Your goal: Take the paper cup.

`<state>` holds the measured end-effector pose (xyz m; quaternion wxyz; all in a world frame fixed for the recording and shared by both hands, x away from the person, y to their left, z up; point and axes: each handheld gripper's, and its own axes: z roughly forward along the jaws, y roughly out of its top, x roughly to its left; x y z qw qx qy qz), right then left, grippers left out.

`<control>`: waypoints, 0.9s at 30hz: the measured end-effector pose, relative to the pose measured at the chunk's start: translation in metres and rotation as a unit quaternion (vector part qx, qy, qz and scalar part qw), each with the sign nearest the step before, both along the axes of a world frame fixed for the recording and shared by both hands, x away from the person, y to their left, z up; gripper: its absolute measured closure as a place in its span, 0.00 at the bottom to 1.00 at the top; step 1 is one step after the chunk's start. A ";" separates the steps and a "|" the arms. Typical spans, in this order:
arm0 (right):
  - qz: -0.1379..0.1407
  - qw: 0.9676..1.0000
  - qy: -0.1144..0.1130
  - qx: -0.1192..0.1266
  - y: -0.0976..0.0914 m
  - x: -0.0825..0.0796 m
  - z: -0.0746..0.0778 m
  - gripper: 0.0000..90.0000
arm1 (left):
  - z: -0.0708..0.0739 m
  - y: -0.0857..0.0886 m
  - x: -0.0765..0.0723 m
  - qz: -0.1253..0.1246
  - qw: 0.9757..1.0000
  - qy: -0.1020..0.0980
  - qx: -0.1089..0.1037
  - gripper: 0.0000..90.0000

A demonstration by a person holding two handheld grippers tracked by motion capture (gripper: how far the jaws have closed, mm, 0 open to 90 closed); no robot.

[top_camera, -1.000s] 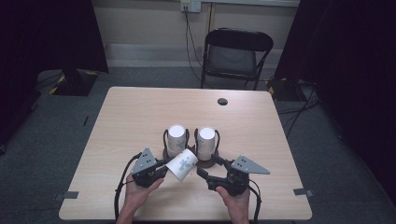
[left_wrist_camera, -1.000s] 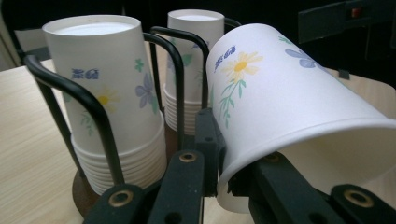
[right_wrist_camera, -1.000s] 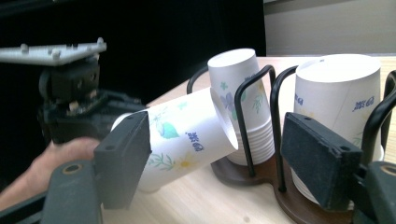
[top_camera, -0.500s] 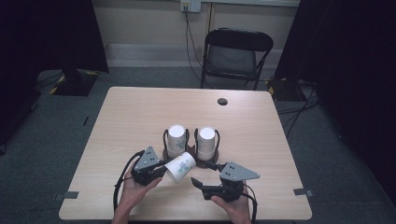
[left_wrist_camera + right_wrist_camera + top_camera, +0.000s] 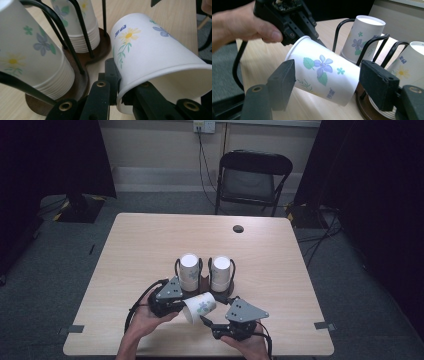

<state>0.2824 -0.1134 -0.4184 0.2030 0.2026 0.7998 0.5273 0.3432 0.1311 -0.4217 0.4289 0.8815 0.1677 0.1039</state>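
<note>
Left gripper (image 5: 181,306), near table edge, is clamped on rim of a loose paper cup (image 5: 200,306): one jaw inside the mouth, one outside, wall pinched btwn them, as seen in left gripper view. Cup (image 5: 160,60) lies tilted on its side, clear of the tabletop, mouth toward the person, base pointing away toward the racks. Floral print: yellow daisy, blue flower.

Right gripper (image 5: 207,323) sits just beside it, jaws spread wide. In right gripper view the pads (image 5: 282,83) stand either side of the cup (image 5: 324,73), w/ gaps to the cup wall; no contact visible. Left hand (image 5: 242,25) wraps the other tool's body behind.

Just past the cup: dark wire holder on a round brown base (image 5: 220,295), two posts side by side. Left stack of upturned cups (image 5: 189,271) and right stack (image 5: 220,273) stand upright in the wire loops, same flower print.

Farther: wooden table (image 5: 150,245) w/ a small dark round cable hole (image 5: 238,228) near far edge. Beyond it, black folding chair (image 5: 252,180), wall socket w/ cables (image 5: 204,126).
</note>
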 end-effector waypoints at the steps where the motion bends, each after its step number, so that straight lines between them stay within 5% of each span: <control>1: 0.004 1.000 -0.002 -0.008 0.001 0.000 0.000 0.32 | 0.000 -0.001 0.001 -0.004 1.000 0.003 0.000 0.96; 10: 0.009 0.998 -0.017 -0.062 0.015 -0.005 -0.004 0.24 | 0.000 -0.001 0.006 -0.029 0.999 0.041 0.018 0.96; 17: 0.019 0.990 -0.053 -0.132 0.027 -0.013 -0.010 0.19 | 0.001 -0.008 0.007 -0.046 0.997 0.046 0.035 0.96; 22: 0.016 0.986 -0.064 -0.151 0.029 -0.014 -0.012 0.20 | 0.000 -0.008 0.010 -0.046 0.997 0.054 0.037 0.96; 23: 0.013 0.983 -0.080 -0.167 0.030 -0.016 -0.014 0.21 | 0.001 -0.008 0.012 -0.046 0.997 0.060 0.035 0.96; 27: 0.014 0.978 -0.095 -0.184 0.032 -0.015 -0.016 0.20 | 0.000 -0.008 0.014 -0.045 0.996 0.070 0.033 0.96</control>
